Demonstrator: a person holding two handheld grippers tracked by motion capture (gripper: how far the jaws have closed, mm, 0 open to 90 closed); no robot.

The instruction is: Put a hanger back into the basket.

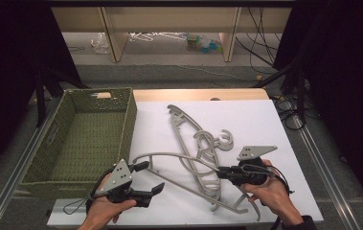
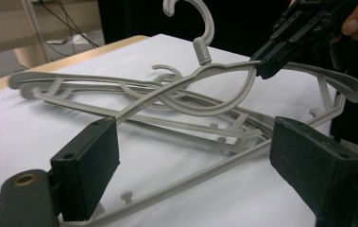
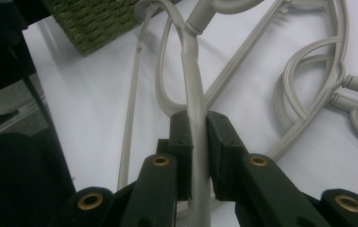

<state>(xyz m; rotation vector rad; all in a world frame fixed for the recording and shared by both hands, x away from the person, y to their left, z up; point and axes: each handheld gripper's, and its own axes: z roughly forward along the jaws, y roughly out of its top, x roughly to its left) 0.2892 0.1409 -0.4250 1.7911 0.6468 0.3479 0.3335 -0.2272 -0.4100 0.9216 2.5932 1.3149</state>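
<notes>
Right gripper view shows you the heart of it: your right gripper (image 3: 196,142) has its two black jaws pinched tight on the grey arm of the nearest hanger (image 3: 191,90), the plastic bar running straight up between the pads toward the hanger's neck. That hanger sits tilted, its gripped shoulder raised off the white sheet (image 3: 96,109) while its other parts cross the hangers under it.

In the high view, the held hanger (image 1: 179,158) lies at the near middle of the table, its long arm sweeping left toward the basket and its lower bar reaching the near edge. Your right gripper (image 1: 221,173) grips it from the right side, your right hand (image 1: 265,191) wrapped round the handle. Two more grey hangers (image 1: 191,129) lie tangled just beyond and beneath it, their hooks (image 1: 217,140) curled together at the centre of the sheet.

Your left gripper (image 1: 148,177) hangs at the near left, just beside the left tip of the held hanger, with its jaws spread wide and nothing pressed between them. The left gripper view confirms it: the pads (image 2: 87,165) stand well apart, and the hanger's lower bar (image 2: 186,182) passes between them without touching either.

The green woven basket (image 1: 131,120) stands on the left, beside the sheet, reaching from the near edge to the far side. The wooden tabletop (image 1: 198,94) shows at the far edge.
</notes>
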